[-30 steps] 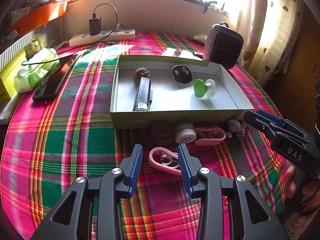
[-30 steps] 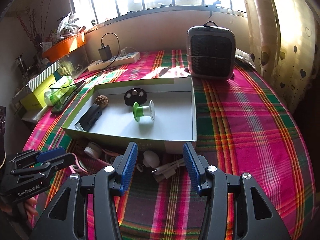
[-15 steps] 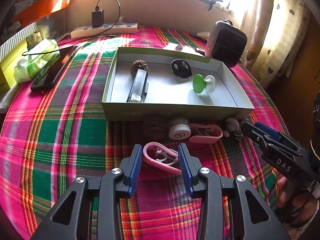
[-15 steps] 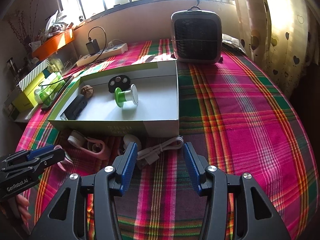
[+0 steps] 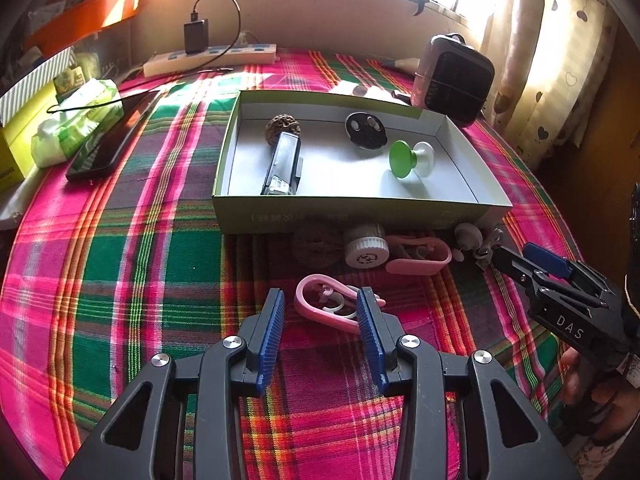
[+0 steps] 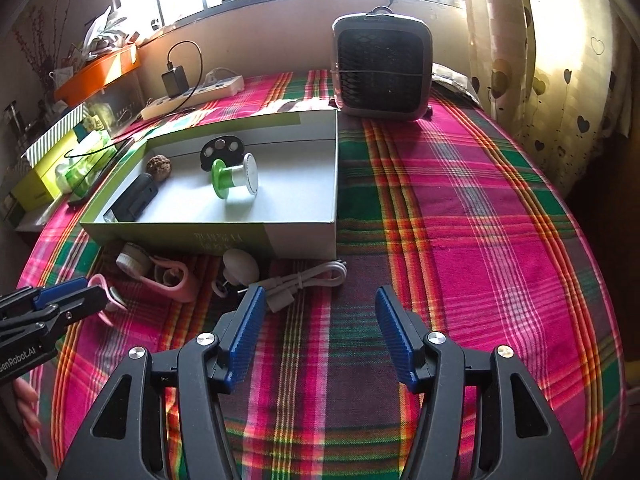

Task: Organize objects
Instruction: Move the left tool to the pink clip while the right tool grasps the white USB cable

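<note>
My left gripper [image 5: 320, 300] hangs open low over the plaid cloth. A pink clip [image 5: 328, 306] lies between its blue pads, its tail against the right pad and clear of the left one. My right gripper [image 6: 320, 296] has its jaws opening, with only cloth between them. A coiled white cable [image 6: 308, 278] lies just ahead of its left finger. Behind stands the open green-and-white box [image 5: 360, 210], holding a walnut [image 5: 283, 127], a black device [image 5: 282, 164], a black disc [image 5: 366, 130] and a green-and-white spool [image 5: 408, 158].
Along the box's front wall lie a white cap [image 5: 366, 250], a second pink clip [image 5: 418, 256], a brown nut [image 5: 316, 246] and a white knob [image 6: 240, 266]. A small heater [image 6: 382, 72] stands behind, with a power strip [image 5: 208, 60], phone [image 5: 106, 148] and wipes pack [image 5: 76, 124] at the left.
The right gripper's jaws have spread wider, and the white cable now lies ahead of the left finger instead of between the two. The left gripper stays around the pink clip.
</note>
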Tool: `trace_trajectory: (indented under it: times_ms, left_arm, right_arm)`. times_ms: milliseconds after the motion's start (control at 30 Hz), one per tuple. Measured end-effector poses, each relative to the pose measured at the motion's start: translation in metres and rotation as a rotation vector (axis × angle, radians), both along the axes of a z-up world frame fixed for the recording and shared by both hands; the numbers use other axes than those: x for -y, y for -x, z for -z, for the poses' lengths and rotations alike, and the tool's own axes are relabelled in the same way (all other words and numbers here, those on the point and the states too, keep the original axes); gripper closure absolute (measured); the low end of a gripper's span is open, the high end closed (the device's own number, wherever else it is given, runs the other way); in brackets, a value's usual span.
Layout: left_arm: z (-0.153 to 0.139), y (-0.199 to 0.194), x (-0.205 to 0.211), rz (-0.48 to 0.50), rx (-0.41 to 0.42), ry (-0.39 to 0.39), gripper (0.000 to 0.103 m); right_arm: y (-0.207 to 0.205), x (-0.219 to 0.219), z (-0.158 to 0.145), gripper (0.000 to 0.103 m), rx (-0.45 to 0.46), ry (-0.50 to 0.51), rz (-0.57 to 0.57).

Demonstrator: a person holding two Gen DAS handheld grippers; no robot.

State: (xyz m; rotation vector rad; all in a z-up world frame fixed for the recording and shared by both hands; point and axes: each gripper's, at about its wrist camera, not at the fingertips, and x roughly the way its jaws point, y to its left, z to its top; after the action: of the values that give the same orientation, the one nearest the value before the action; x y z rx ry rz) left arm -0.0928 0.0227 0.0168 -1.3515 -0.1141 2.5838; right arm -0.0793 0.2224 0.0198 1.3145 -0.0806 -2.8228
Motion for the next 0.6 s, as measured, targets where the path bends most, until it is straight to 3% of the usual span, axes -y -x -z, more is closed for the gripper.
trace_trajectory:
  times_ms: [267, 600]
  left_arm:
    - [0.000, -0.001, 0.004, 0.002, -0.001, -0.009, 0.067]
    - [0.001, -0.001, 0.009, -0.005, -0.002, -0.014, 0.067]
  right_arm:
    - [-0.002, -0.011, -0.002, 0.045, -0.002, 0.039, 0.037]
    - [0.009, 0.017, -0.002, 0.045, -0.018, 0.075, -0.011]
